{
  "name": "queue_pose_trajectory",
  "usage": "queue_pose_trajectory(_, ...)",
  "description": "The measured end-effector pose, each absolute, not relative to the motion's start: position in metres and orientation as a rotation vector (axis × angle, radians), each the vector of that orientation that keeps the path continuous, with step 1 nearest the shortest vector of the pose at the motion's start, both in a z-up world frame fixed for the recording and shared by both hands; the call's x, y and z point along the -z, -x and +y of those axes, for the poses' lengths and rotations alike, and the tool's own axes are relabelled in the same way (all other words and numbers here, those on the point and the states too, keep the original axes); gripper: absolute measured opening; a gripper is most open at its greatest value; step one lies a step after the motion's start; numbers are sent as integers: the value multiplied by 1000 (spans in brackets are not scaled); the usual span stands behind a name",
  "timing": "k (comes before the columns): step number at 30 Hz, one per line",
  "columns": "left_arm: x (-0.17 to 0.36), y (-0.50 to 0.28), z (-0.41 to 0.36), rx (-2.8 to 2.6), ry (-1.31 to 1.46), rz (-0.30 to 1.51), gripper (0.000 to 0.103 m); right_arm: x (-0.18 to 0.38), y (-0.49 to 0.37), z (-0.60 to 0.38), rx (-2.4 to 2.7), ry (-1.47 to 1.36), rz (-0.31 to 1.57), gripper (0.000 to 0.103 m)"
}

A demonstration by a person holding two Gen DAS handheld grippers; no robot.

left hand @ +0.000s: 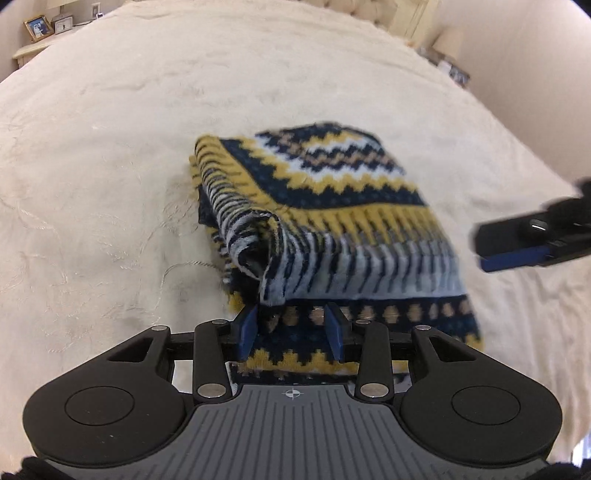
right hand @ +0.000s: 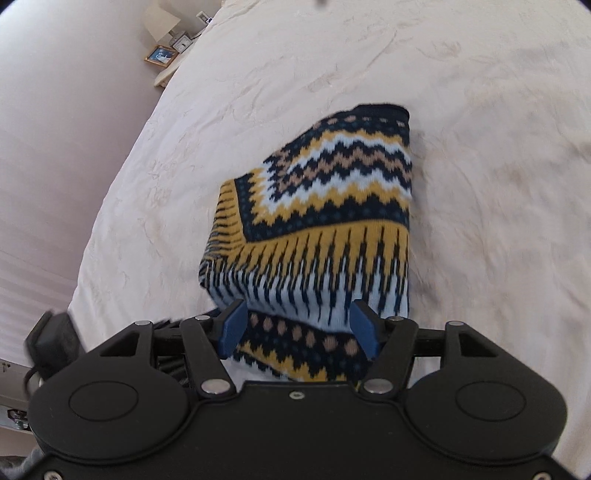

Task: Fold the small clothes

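A knitted garment [left hand: 332,206] in navy, yellow, white and tan zigzags lies folded in layers on a cream bedspread [left hand: 110,147]. My left gripper [left hand: 293,328] is open, its blue fingers just above the garment's near edge, holding nothing. A loose corner of the top layer curls up in front of it. In the right wrist view the same garment [right hand: 332,221] lies ahead. My right gripper [right hand: 299,328] is open over its near edge. The right gripper also shows in the left wrist view [left hand: 517,243] at the garment's right side.
A nightstand [left hand: 33,48] with a picture frame [left hand: 38,26] and a small clock stands beyond the bed's far left corner. The frame [right hand: 160,55] and a lamp [right hand: 162,20] show in the right wrist view. The bed's left edge [right hand: 110,206] drops off beside the garment.
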State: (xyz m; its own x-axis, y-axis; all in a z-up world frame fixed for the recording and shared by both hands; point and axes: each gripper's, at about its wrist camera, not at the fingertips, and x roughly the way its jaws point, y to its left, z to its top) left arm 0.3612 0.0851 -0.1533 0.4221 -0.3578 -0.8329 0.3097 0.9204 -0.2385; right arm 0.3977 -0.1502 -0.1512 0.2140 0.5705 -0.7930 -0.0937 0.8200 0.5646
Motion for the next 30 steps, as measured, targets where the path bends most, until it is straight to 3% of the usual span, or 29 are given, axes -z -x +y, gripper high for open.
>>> queue_pose_trajectory(8,153,-367,92,502,178,1079,35,148,-373,-164,-497,-435,1279,66)
queue_pose_trajectory(11,157,-371,96,585,311,1165,17,147,-365,-170,-482,-401,1283,67)
queue_pose_trajectory(24,142,-356,134,546,346,1201,17,183,-367,-155,-500,-271,1370,76)
queue_pose_trajectory(29,134,-360,146,484,345,1192,17,200,-371,-174,-450,-574,1360,77)
queue_pose_trajectory(30,129,-360,147,466,335,1178,17,204,-372,-178,-430,-616,1366,71)
